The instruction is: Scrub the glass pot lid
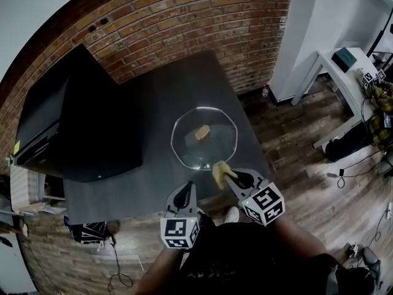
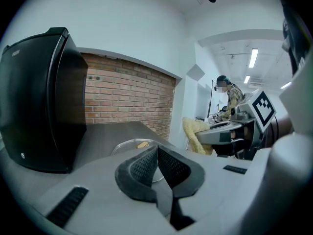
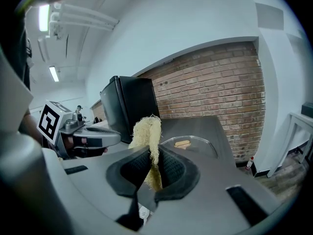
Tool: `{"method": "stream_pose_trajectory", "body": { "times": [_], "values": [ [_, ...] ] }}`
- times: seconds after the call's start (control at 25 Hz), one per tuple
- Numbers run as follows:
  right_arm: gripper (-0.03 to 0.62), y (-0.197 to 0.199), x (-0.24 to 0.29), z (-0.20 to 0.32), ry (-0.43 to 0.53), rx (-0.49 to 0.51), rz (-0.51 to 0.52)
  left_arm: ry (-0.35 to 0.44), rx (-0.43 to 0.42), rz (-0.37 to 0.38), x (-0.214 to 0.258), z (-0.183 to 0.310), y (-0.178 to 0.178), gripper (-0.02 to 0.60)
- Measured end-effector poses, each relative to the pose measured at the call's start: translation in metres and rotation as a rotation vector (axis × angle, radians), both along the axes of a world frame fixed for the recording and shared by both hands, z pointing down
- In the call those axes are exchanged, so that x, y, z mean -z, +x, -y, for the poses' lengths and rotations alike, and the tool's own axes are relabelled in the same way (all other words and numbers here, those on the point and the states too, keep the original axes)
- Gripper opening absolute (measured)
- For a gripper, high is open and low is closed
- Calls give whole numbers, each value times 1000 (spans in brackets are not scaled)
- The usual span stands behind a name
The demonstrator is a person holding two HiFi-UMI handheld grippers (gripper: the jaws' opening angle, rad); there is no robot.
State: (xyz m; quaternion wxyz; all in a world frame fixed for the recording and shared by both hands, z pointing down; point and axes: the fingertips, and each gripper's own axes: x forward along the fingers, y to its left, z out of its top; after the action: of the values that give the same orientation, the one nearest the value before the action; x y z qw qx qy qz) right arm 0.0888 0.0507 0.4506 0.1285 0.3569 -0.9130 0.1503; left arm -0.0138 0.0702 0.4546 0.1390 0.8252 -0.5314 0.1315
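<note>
A round glass pot lid (image 1: 204, 138) with a tan knob (image 1: 202, 132) lies flat on the dark table (image 1: 147, 115). It also shows past the jaws as the lid (image 2: 132, 145) in the left gripper view and the lid (image 3: 188, 143) in the right gripper view. My right gripper (image 1: 226, 175) hovers at the lid's near edge, shut on a pale yellow loofah scrubber (image 3: 148, 141) that sticks up out of its jaws; the scrubber (image 1: 219, 173) shows there too. My left gripper (image 1: 185, 196) sits at the table's front edge, short of the lid, shut with nothing in it.
A large black appliance (image 1: 73, 121) fills the table's left side. A red brick wall (image 1: 184, 23) runs behind the table. A white desk (image 1: 344, 72) stands at the right over a wood floor (image 1: 295, 134) with cables. A person (image 2: 227, 99) stands far off.
</note>
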Motion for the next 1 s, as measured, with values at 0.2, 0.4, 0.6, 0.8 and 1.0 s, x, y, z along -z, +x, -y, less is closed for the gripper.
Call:
{"method": "stream_pose_trajectory", "body": {
  "times": [0.2,0.4,0.6,0.8,1.0],
  "values": [
    [48,2,2,0,-1,-9,4,-5,-15,7,1,0,-1,34],
    [48,5,3,2,12,-21,9,1,-41,11,2,3,6,34],
    [48,10,0,0,5,-19,10,-6,-47,15,1,3,11,34],
    [48,10,-1,0,5,-10,14,-1,-48,18,2,3,14,34],
    [48,11,-2,1,7,-4,8,0,-42,18,1,5,15,35]
  ]
}}
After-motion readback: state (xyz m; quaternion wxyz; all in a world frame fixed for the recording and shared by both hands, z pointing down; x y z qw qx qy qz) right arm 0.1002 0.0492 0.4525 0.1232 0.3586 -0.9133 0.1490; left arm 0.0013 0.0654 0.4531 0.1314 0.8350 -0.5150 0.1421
